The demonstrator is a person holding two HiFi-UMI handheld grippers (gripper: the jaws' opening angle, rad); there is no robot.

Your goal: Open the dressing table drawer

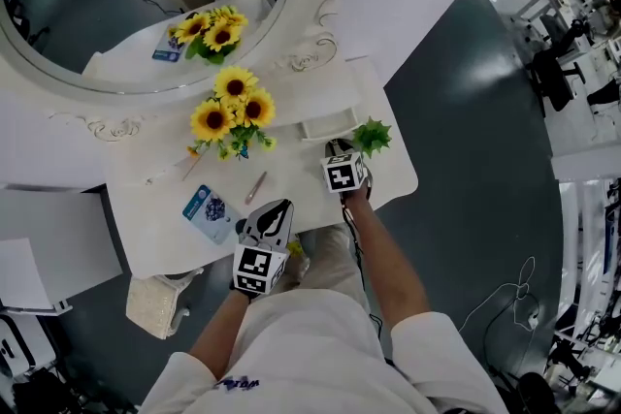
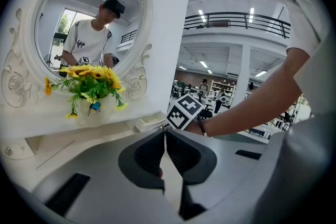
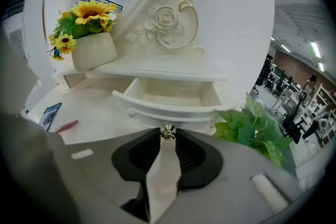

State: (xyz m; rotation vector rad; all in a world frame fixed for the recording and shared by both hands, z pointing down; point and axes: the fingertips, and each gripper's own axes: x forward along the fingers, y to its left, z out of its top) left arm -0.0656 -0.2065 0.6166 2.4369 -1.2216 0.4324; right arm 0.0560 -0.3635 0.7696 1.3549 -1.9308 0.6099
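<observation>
Fingers (image 3: pixel 148 153) of the right gripper (image 3: pixel 168 136) clamp the drawer knob (image 3: pixel 168 130); open drawer (image 3: pixel 157 107) just beyond them. Left gripper (image 2: pixel 165 132) closed, empty.

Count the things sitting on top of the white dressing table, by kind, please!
Sunflower bunch: 1
Green leafy plant: 1
Blue packet: 1
Pink pen-like stick: 1
Total: 4

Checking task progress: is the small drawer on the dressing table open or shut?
Open. The drawer is pulled out, its inside showing; the right tongs grip its knob.
</observation>
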